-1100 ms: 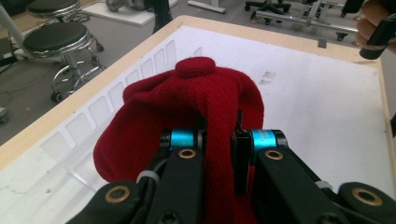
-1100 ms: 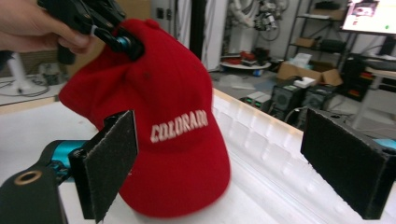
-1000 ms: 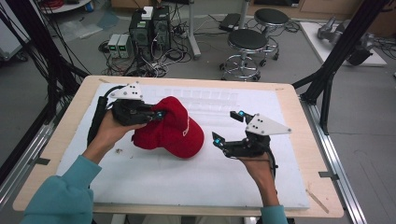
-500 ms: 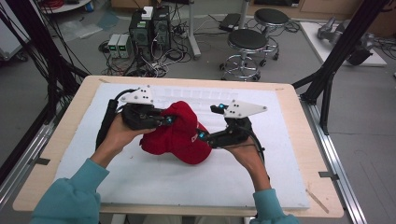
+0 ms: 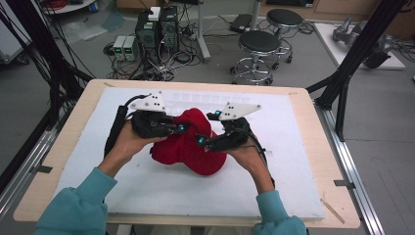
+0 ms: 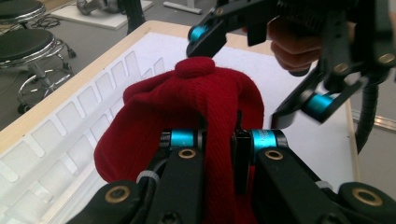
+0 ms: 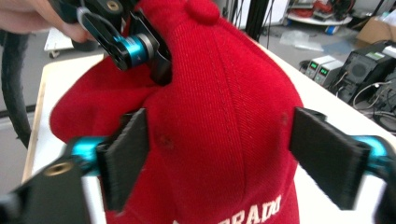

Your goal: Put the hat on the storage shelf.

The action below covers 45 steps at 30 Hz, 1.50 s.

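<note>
The red cap (image 7: 224,116) has white letters at the lower edge, partly readable as "RADO".

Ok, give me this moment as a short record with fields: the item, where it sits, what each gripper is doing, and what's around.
item: red cap, white lettering on it in the right gripper view
support: white board on a wooden table
left gripper: shut on a fold of the cap's fabric
right gripper: jaws either side of the cap's crown, a gap at one pad; they have just been closing
hands: one on each gripper, teal sleeves
background: stools, computer boxes, cables on the floor
</note>
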Motion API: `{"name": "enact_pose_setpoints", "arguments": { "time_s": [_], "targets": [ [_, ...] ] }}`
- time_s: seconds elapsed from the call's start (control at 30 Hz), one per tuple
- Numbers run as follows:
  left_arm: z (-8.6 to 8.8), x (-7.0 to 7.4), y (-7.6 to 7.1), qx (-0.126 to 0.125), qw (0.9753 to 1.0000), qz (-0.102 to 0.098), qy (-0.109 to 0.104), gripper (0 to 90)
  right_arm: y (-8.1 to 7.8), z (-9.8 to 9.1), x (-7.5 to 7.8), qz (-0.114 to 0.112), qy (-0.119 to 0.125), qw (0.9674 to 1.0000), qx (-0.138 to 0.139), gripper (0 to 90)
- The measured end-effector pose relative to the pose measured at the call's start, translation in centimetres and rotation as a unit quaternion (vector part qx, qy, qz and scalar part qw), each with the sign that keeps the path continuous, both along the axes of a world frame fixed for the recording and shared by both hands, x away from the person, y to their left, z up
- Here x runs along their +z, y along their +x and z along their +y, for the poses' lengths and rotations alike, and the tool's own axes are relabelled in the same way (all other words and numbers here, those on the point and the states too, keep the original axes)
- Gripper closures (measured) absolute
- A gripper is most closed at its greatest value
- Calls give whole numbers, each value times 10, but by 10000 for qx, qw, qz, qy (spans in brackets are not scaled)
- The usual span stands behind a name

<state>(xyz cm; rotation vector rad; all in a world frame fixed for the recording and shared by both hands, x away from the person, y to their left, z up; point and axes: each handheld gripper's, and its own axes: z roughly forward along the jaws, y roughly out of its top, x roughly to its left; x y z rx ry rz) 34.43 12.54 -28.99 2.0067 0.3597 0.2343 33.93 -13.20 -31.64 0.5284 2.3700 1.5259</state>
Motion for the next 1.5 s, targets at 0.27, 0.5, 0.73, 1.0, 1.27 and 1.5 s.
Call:
{"name": "enact_pose_setpoints", "arguments": {
  "time_s": [0.27, 0.5, 0.73, 1.0, 1.27, 1.5],
  "targets": [
    [2, 1, 1, 21, 10000, -10, -56, 868, 0, 5, 2, 28, -179, 9998, 28, 559],
    [2, 0, 3, 74, 9999, 0, -80, 868, -1, 8, 3, 48, -311, 9994, 137, 782],
    [4, 0, 4, 84, 9999, -17, -106, 867, -1, 9, 4, 47, -260, 9995, 166, 858],
    [6, 1, 5, 266, 9994, 34, -238, 704, -1, 9, 5, 10, -252, 9997, 51, 860],
    [20, 3, 9, 1016, 9918, 158, -754, 110, -2, 4, 8, -94, -222, 9995, -223, 860],
    [34, -1, 4, 988, 9918, 76, -801, 111, -3, 2, 10, -176, -210, 9986, -457, 860]
  ]
}}
